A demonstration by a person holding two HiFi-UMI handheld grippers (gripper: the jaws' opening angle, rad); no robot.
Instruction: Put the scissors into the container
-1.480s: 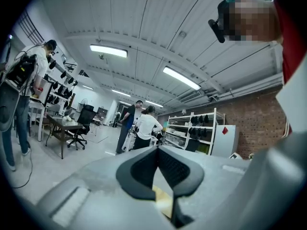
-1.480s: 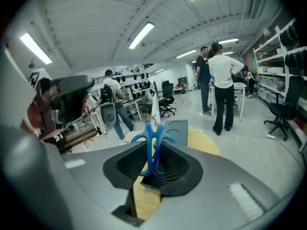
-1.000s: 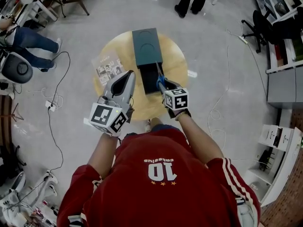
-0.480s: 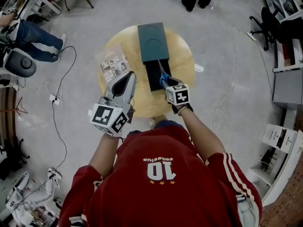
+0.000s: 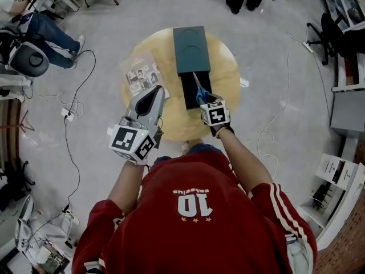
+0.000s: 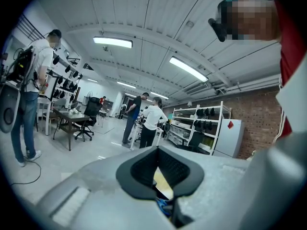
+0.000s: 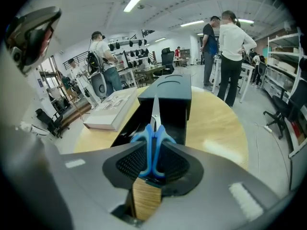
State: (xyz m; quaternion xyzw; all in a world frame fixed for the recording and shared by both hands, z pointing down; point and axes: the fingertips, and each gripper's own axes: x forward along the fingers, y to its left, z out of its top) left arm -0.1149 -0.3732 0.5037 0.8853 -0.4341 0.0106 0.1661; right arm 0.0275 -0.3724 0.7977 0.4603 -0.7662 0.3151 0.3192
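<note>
A booklet (image 5: 141,76) lies at the counter's (image 5: 228,67) left edge; the left gripper (image 5: 153,91) hangs over the near-left edge, jaws pressed together on nothing; the container (image 5: 191,41) spans far edge to centre; the right gripper (image 5: 206,100) pinches the scissors' (image 5: 199,88) blue handles, blades over its open section.

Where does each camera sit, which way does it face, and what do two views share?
Head view: on the person's head, facing steeply down at the table; shows red shirt, forearms, left claw, right claw.
Left gripper view: on the left claw, facing across the room toward shelves; shows that shut claw, red shirt.
Right gripper view: on the right claw, facing along the table; shows that claw gripping scissors.
Shared: head and right gripper views both show scissors, container, booklet.
</note>
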